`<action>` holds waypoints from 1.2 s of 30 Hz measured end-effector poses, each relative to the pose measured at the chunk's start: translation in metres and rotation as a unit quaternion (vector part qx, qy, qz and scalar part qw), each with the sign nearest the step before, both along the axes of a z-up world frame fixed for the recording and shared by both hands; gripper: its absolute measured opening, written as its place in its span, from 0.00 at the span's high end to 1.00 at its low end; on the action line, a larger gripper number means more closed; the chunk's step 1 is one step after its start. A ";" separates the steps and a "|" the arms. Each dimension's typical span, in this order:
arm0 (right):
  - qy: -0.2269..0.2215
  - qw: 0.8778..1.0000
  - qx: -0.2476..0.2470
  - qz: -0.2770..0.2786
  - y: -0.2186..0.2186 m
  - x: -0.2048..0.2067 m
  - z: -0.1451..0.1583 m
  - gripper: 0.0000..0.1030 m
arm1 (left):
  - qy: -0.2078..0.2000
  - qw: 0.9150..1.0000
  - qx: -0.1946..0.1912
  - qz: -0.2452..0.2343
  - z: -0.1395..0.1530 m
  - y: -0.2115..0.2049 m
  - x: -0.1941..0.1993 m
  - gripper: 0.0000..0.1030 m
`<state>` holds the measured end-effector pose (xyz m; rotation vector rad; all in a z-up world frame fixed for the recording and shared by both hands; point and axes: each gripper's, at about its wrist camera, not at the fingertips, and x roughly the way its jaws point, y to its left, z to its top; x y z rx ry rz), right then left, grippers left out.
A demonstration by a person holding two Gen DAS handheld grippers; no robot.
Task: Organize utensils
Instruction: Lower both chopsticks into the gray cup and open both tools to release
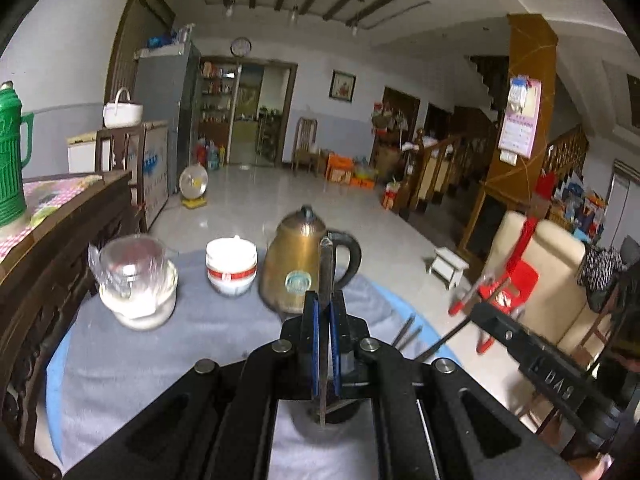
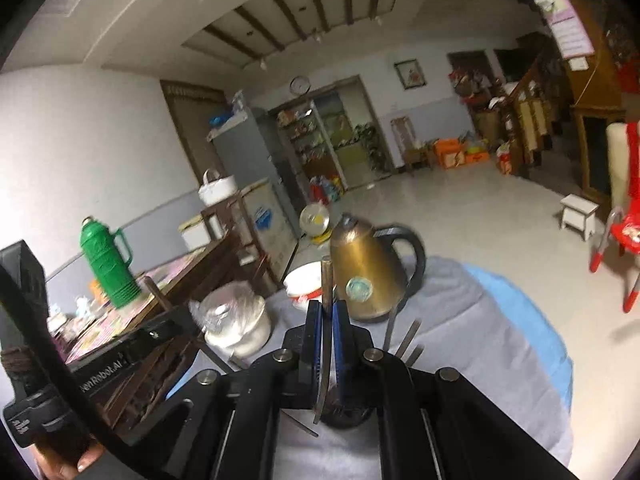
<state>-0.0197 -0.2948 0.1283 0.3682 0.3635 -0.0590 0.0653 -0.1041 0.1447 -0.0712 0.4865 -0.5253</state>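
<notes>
Grey-clothed table [image 1: 200, 344]: left gripper [image 1: 326, 308] and right gripper [image 2: 328, 312] fingers each clamped on upright metal utensil [image 1: 327, 272].

"enRobot.AI" is printed on the left gripper [image 2: 116, 364], seen left of the kettle [image 2: 366, 276]; other labels cannot be read

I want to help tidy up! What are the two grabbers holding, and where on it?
Each grabber pinches one thin metal utensil partway along its handle: the left gripper its utensil, the right gripper its utensil. The working ends aren't clear.
</notes>
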 end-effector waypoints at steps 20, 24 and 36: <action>0.063 0.998 -0.002 -0.022 -0.011 0.010 -0.055 0.94 | 0.029 0.998 0.039 0.037 -0.073 -0.022 0.016 0.95; 0.075 0.997 0.017 -0.009 -0.010 0.008 -0.062 0.92 | 0.030 0.997 0.062 0.027 -0.075 -0.021 0.006 0.95; 0.067 0.993 0.091 0.026 -0.021 -0.017 -0.071 0.81 | 0.010 0.987 0.147 0.058 -0.084 0.015 -0.042 0.26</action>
